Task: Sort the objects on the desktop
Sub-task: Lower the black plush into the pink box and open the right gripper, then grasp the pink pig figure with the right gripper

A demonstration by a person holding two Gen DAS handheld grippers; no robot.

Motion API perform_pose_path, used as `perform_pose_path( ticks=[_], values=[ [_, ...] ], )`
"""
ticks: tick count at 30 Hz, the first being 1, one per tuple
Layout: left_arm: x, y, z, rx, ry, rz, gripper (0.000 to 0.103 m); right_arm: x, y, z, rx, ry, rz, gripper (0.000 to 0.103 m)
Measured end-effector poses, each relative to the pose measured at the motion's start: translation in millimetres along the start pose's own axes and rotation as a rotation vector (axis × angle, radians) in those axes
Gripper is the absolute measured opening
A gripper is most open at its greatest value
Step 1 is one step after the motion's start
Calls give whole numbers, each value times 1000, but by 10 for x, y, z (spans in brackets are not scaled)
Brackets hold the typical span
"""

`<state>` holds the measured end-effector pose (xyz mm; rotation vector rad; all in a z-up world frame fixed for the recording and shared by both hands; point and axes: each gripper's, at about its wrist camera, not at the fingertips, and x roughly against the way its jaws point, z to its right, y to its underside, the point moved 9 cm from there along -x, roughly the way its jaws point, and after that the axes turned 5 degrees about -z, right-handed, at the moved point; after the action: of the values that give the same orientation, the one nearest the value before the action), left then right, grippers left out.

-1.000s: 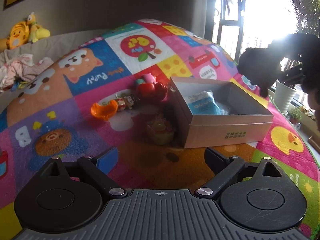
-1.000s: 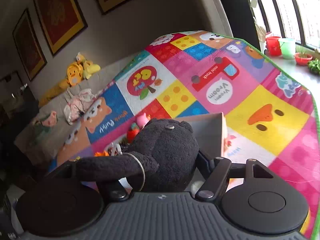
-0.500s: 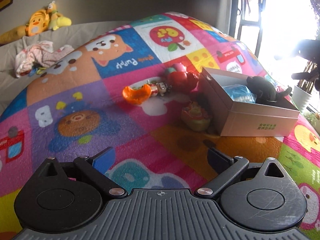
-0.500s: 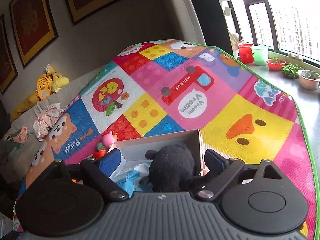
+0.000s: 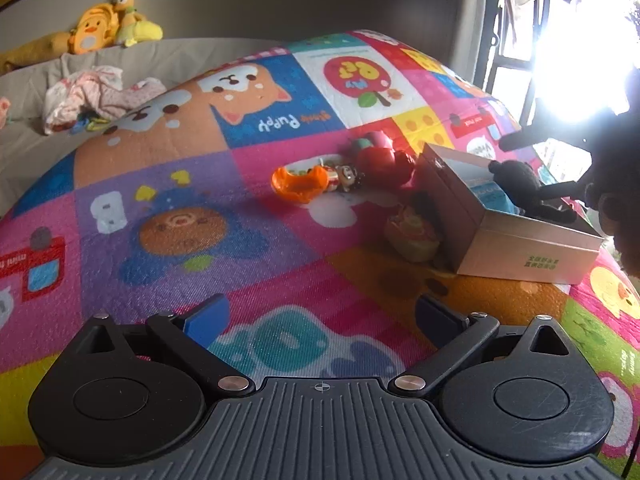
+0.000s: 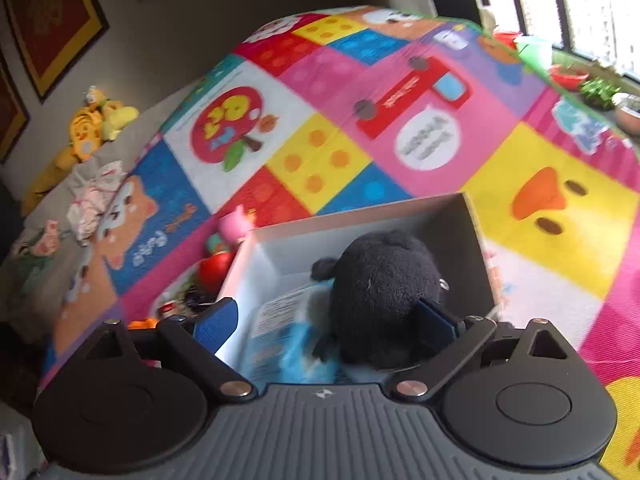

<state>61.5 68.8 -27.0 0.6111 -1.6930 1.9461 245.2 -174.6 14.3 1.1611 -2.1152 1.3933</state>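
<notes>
A grey cardboard box [image 5: 520,256] stands open on the colourful play mat [image 5: 192,184]. In it lie a black plush toy [image 5: 520,184] and a blue packet [image 5: 490,194]. My right gripper [image 6: 326,318] hangs over the box [image 6: 360,216] and its jaws are opening. The plush [image 6: 384,280] sits between them against the right finger, and the left pad stands clear of it. My left gripper [image 5: 320,312] is open over the mat with nothing in it. Left of the box lie an orange toy [image 5: 298,186], a small figure [image 5: 346,176], a red toy [image 5: 380,160] and a yellowish cupcake toy [image 5: 414,232].
A grey sofa behind the mat carries yellow plush toys [image 5: 108,24] and a bundle of clothes [image 5: 96,92]. Plant pots [image 6: 600,88] line the bright window sill on the right. A dark backlit shape [image 5: 612,140] looms over the box's right end.
My right gripper opened and let go of the black plush, which now lies in the box, and it sank closer to the box. My left gripper shifted left, away from the box.
</notes>
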Motion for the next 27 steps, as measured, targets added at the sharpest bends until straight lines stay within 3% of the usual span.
perform_pose_path(
  ticks=[4,10,16,19,21,24,27],
  values=[
    [20,14,16,-1,11,6,102,170,11,-123,-15,-79,-8,99],
    [13,12,8,1,4,12,102,699,-57,-113,155,65,150,99],
    [-40,72,31,-9,0,2,102,651,-40,-460,251,70,123,95],
    [-32,82,19,-2,5,10,102,357,100,-792,348,58,39,70],
    [-34,87,14,5,9,11,102,76,286,-1048,455,68,-49,36],
    [-31,92,18,8,17,16,102,-319,592,-1407,644,110,-134,29],
    [-25,92,20,11,27,23,102,-723,713,-1605,708,181,-195,29]
  ],
)
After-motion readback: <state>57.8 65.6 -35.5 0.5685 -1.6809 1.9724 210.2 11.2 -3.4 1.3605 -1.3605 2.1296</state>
